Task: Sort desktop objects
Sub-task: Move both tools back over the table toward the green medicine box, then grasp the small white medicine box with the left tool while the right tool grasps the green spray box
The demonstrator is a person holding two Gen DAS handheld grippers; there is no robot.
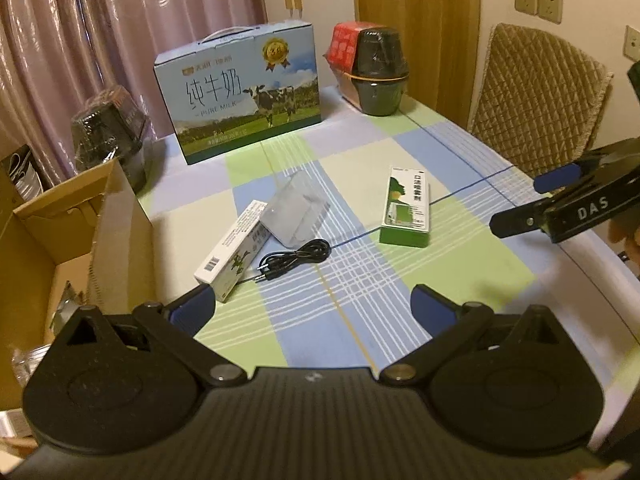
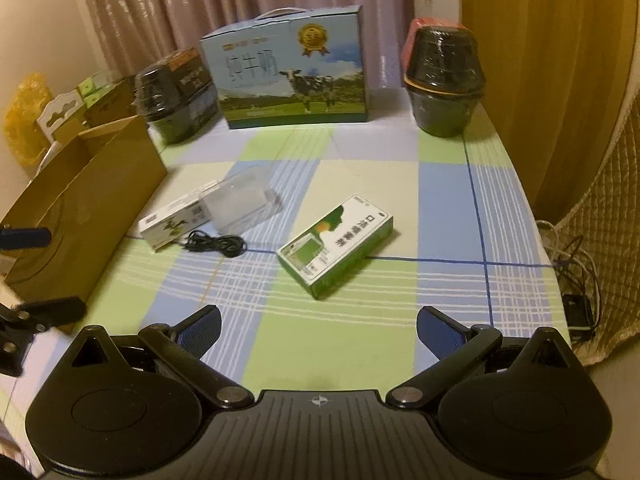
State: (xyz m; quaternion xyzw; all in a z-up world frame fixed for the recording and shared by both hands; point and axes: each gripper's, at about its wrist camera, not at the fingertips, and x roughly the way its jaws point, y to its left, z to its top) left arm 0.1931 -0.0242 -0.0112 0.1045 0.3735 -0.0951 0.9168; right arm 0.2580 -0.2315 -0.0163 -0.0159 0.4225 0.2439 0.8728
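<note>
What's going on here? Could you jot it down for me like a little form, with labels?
Surface: table with checked cloth
Loose items: green-and-white box; white carton; clear plastic box; black cable
Touching: clear plastic box leans against white carton
Back row: milk gift box, two wrapped black pots
Container: open cardboard box, table's left
Left gripper: open, empty
Right gripper: open, empty

I worked under dim, warm light. The worktop (image 1: pixel 400 288) wore a checked cloth of blue, green and cream. Pinkish curtains (image 1: pixel 100 28) hung at eleven o'clock, a wooden door (image 1: pixel 416 20) at one, and a chair with a quilted cover (image 1: pixel 540 100) at two, below wall sockets (image 1: pixel 538 2).
</note>
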